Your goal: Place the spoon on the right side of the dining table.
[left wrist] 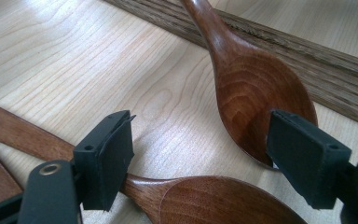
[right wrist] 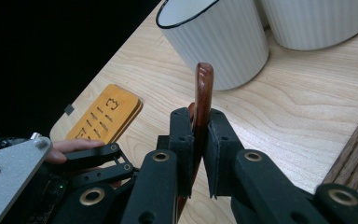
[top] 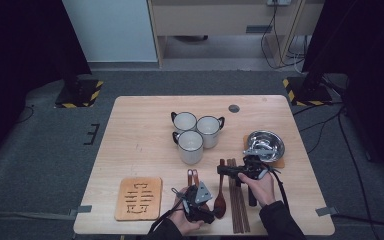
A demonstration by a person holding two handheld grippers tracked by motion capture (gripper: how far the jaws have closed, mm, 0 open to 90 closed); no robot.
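Observation:
My right gripper [top: 224, 171] [right wrist: 200, 135] is shut on the handle end of a dark wooden spoon [right wrist: 203, 88], which pokes up between its jaws. That spoon [top: 220, 192] lies toward the table's front, its bowl [left wrist: 251, 88] beside my left gripper [top: 211, 212]. My left gripper [left wrist: 200, 158] stands open low over the table. A second spoon's bowl [left wrist: 214, 200] lies between its jaws, and its neck passes under the left jaw. The right jaw overlaps the tip of the first spoon's bowl. Two spoon handles [top: 193, 176] stick out beyond the left gripper.
Several wooden chopsticks [top: 237, 205] [left wrist: 270, 35] lie right of the spoons. Three white mugs [top: 190, 146] [right wrist: 219, 42] stand mid-table. A metal bowl [top: 266, 144] sits on a coaster at the right. A carved wooden trivet [top: 138, 198] [right wrist: 105, 114] lies front left on the table [top: 140, 130].

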